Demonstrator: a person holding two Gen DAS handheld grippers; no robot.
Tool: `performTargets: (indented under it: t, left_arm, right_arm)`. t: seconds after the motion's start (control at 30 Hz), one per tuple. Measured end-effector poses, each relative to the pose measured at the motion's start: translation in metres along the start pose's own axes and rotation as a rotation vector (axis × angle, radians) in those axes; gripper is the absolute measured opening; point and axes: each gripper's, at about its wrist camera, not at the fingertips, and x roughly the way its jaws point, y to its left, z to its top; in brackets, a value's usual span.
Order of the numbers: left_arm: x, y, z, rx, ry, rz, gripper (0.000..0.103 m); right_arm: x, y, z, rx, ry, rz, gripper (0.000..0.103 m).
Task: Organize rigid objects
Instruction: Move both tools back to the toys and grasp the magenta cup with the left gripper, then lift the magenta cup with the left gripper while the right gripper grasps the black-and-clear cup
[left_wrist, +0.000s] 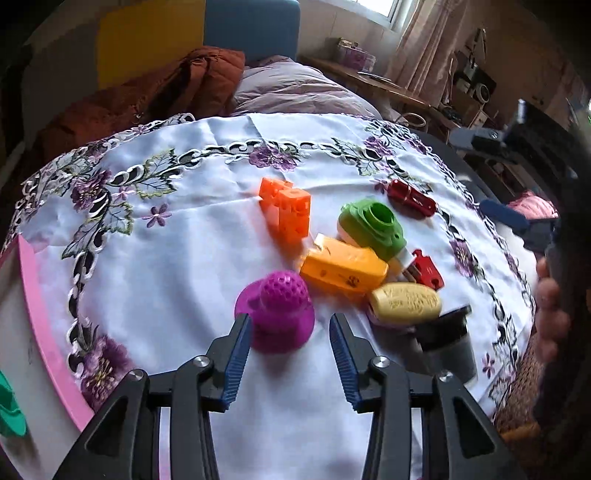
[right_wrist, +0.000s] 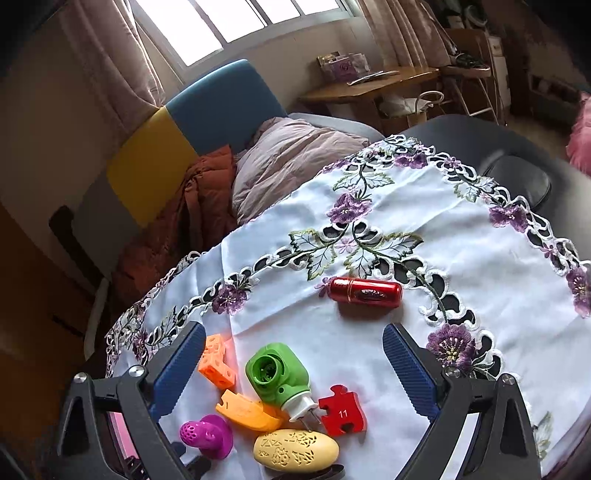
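Purple perforated toy (left_wrist: 275, 314) sitting mid-worktop, near the front edge, framed by left gripper (left_wrist: 290, 325), jaws apart. Right gripper (right_wrist: 293, 369) hovering spread, empty. Risking nudging the neighbouring orange block (left_wrist: 343, 269) while closing.

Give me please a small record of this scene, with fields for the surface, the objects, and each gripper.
surface: white embroidered tablecloth
clustered objects: purple perforated piece, orange block, green part, yellow-orange piece, yellow oval, red puzzle piece
apart from cluster: red capsule
left gripper: open, purple piece between the jaws
right gripper: open, holds nothing
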Motion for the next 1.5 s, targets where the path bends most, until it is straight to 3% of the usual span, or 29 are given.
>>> performTargets:
  t: [0.17, 0.23, 0.43, 0.9, 1.0, 1.13, 1.33, 1.5]
  left_arm:
    - [0.018, 0.001, 0.009, -0.035, 0.013, -0.006, 0.043]
    - [0.024, 0.004, 0.011, -0.051, 0.013, 0.006, 0.036]
    - [0.017, 0.01, 0.003, -0.043, -0.012, -0.001, 0.036]
    - [-0.045, 0.005, -0.051, -0.042, -0.079, -0.012, 0.036]
    - [-0.059, 0.003, -0.06, -0.025, -0.101, -0.007, 0.036]
    - [-0.077, 0.006, -0.069, -0.032, -0.126, -0.023, 0.036]
    - [-0.095, 0.012, -0.08, -0.048, -0.156, -0.042, 0.036]
    - [-0.105, 0.018, -0.085, -0.071, -0.177, -0.055, 0.036]
  right_arm:
    - [0.004, 0.0, -0.001, 0.001, 0.015, 0.005, 0.097]
    - [0.005, 0.001, -0.001, -0.003, 0.018, 0.003, 0.097]
    - [0.01, 0.006, -0.003, -0.036, 0.033, -0.013, 0.097]
    - [0.024, 0.004, -0.009, -0.04, 0.106, -0.027, 0.097]
    - [0.032, 0.004, -0.014, -0.023, 0.169, 0.019, 0.097]
    - [0.025, 0.019, -0.027, -0.092, 0.25, 0.057, 0.097]
    - [0.01, 0.039, -0.061, -0.299, 0.435, -0.007, 0.097]
    - [0.009, 0.041, -0.083, -0.353, 0.531, -0.071, 0.096]
